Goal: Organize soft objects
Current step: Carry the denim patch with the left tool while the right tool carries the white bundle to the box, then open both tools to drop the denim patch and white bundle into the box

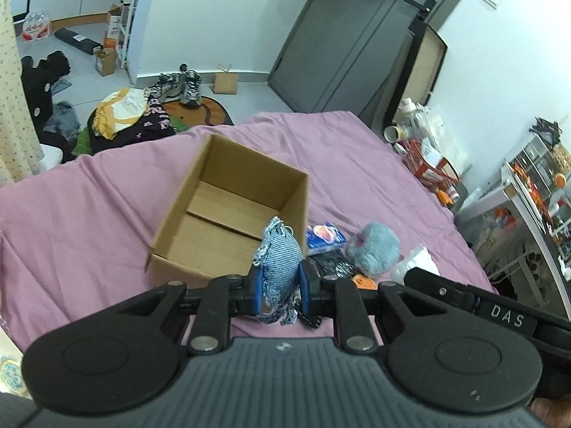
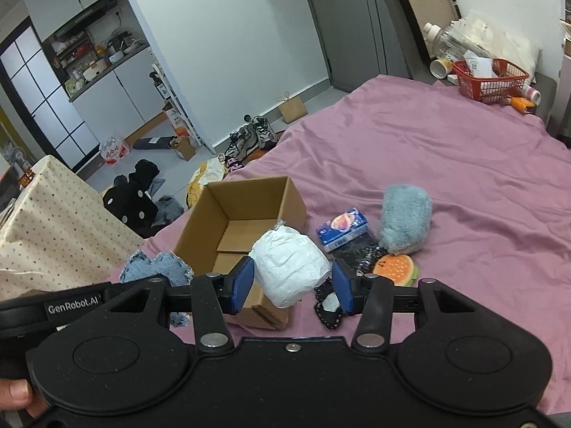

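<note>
Left gripper [image 1: 279,285]: jaws closed narrow, something clamped between pads. Right gripper [image 2: 289,285]: jaws wider apart, load between them; contact at pads unclear.

You face a bed under a wrinkled mauve sheet [image 2: 446,149], white walls [image 1: 214,18] and a grey panelled door [image 1: 342,42] beyond. Your pale tiled floor [image 2: 150,135] holds sneakers [image 1: 182,87] and small brown cardboard boxes [image 1: 105,60].

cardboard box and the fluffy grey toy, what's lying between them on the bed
A blue tissue pack lies on the pink sheet between the cardboard box and the fluffy grey toy, clearest in the right wrist view.
</note>
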`<state>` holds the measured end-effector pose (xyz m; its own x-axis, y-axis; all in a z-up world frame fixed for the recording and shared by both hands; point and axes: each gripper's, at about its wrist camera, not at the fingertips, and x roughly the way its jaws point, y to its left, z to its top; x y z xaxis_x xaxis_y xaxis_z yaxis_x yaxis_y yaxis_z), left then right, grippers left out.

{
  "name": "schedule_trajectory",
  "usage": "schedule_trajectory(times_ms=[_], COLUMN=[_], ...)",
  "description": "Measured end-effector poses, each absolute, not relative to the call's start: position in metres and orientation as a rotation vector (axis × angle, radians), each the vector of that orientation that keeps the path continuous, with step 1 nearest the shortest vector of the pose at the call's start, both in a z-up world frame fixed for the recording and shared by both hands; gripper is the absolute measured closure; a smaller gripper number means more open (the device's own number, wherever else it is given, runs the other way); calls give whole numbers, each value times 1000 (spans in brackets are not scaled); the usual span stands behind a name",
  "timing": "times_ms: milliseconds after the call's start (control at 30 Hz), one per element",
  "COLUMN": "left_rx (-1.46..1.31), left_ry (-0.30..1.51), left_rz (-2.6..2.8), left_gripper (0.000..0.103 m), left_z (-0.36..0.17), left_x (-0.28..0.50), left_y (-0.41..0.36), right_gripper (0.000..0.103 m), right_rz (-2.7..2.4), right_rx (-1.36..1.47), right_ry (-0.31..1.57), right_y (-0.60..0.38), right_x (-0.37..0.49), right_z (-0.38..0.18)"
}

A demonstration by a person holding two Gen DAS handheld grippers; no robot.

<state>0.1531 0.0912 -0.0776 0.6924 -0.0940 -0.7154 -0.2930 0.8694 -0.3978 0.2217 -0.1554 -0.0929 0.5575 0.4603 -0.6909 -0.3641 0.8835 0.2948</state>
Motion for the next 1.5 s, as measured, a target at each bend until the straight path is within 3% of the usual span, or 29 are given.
schedule_trajectory(times_ms=[900,1267,1400,1433,1500], left_rx=[-540,-507,-508,-505,-498], left_ry=[887,894,886,886,887], left_rz=[212,225,248,259,277], left_gripper=[83,79,70,67,50], left_z=[-145,-135,-127,-125,-121], left_x=[203,204,199,197,194], left_y=[148,153,154,155,153], right_gripper=[56,56,52,45,42], right_rz=[551,568,605,611,604], right_rx=[68,63,67,68,65], right_ry=[953,989,1007,1017,1024], right_y=[-77,-62,-56,-55,-56], right_x=[258,267,266,265,262], right_z=[-141,-153,-151,-151,-149])
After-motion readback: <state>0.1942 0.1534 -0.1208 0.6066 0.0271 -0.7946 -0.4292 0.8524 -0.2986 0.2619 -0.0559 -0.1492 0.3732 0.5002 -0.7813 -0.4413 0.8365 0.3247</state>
